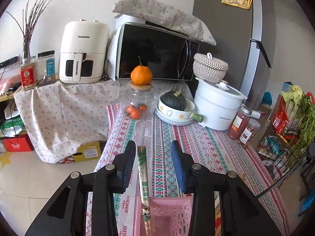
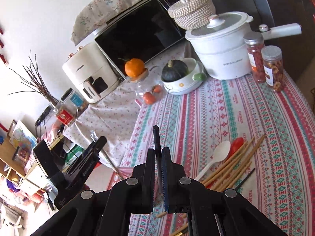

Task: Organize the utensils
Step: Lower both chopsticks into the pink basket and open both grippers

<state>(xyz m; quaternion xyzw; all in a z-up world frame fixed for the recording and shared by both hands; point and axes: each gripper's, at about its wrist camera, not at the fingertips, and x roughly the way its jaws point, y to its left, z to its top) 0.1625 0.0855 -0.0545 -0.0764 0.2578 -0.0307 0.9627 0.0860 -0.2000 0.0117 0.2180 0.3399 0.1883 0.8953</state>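
In the left wrist view my left gripper stands open over a pink slotted basket. A pair of bamboo chopsticks in a printed clear sleeve stands in the basket between the jaws, close to the left pad, and neither pad presses on it. My right gripper is shut on a thin black chopstick that points up past its fingertips. Below and to its right, several bamboo chopsticks, a white spoon and a red spoon lie on the striped tablecloth.
At the back of the table stand a glass jar of tangerines with an orange on its lid, a bowl holding a dark squash, a white pot and two snack jars. The table's left edge drops to the floor; a wire rack stands to the right.
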